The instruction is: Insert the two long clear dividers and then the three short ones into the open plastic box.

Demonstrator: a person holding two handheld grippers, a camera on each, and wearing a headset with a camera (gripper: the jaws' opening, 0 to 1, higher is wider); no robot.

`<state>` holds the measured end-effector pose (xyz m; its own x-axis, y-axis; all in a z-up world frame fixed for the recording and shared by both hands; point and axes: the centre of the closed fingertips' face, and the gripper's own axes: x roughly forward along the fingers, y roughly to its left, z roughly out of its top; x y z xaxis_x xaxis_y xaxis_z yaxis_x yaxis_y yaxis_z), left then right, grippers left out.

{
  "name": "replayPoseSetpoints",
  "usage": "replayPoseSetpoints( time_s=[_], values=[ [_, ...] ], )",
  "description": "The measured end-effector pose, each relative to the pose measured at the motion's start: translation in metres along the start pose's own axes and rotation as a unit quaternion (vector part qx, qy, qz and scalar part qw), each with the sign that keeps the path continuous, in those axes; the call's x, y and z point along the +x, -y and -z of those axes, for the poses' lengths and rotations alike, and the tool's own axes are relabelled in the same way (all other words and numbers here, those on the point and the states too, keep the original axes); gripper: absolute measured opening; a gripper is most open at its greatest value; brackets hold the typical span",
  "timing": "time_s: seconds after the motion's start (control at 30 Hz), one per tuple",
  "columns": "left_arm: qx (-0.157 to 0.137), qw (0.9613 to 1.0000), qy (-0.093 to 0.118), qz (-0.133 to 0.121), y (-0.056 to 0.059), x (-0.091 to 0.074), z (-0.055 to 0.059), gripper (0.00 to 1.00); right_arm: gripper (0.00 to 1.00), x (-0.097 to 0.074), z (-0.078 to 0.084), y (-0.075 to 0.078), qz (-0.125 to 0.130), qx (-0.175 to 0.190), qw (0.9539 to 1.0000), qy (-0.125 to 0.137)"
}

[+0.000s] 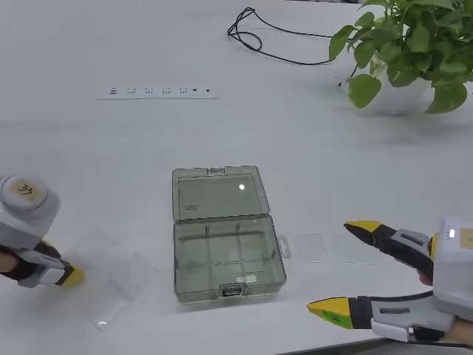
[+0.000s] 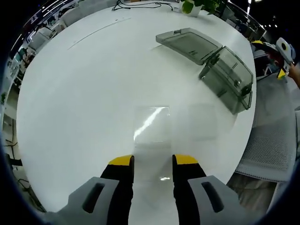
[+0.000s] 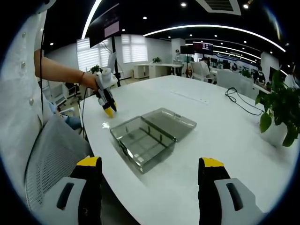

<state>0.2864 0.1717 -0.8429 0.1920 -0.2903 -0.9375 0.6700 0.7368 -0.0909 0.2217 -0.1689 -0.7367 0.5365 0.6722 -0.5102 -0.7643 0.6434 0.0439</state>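
Honestly, your biggest risk is the clear dividers [image 2: 152,123] themselves. They lie flat on the white table [image 1: 295,148] and nearly vanish against it, so you could close on two sheets at once. You could also skid one away because the jaws find no edge to bite. Your left gripper [image 2: 153,160] has its jaws apart with nothing clamped. Those larger sheets, likely the long ones, sit just ahead at 12 o'clock in the left gripper view. The open plastic box [image 1: 222,287] lies off at about 2 o'clock from it, lid [image 1: 219,191] folded flat behind. Your right gripper [image 1: 344,265] is spread wide and empty in the head view. The smaller sheets [image 1: 313,247] lie near it at about 10 o'clock, just beside the box's right wall.
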Motion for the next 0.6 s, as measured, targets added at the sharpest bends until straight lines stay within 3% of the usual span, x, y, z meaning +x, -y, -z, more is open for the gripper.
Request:
replayPoseSetpoints(
  time_s=[0.37, 0.47, 0.6],
  values=[
    [-0.039, 0.9987, 0.028, 0.018, 0.005, -0.005, 0.0, 0.3, 0.84, 0.001, -0.002, -0.002, -0.002, -0.001, 1.0, -0.001],
    [-0.062, 0.9966, 0.048, 0.026, 0.008, -0.007, -0.002, 0.3, 0.84, 0.002, -0.004, -0.003, -0.004, -0.001, 1.0, -0.001],
    [-0.099, 0.9903, 0.088, 0.041, 0.015, -0.016, -0.011, 0.3, 0.84, 0.004, -0.011, -0.005, -0.005, -0.004, 1.0, 0.003]
  ],
)
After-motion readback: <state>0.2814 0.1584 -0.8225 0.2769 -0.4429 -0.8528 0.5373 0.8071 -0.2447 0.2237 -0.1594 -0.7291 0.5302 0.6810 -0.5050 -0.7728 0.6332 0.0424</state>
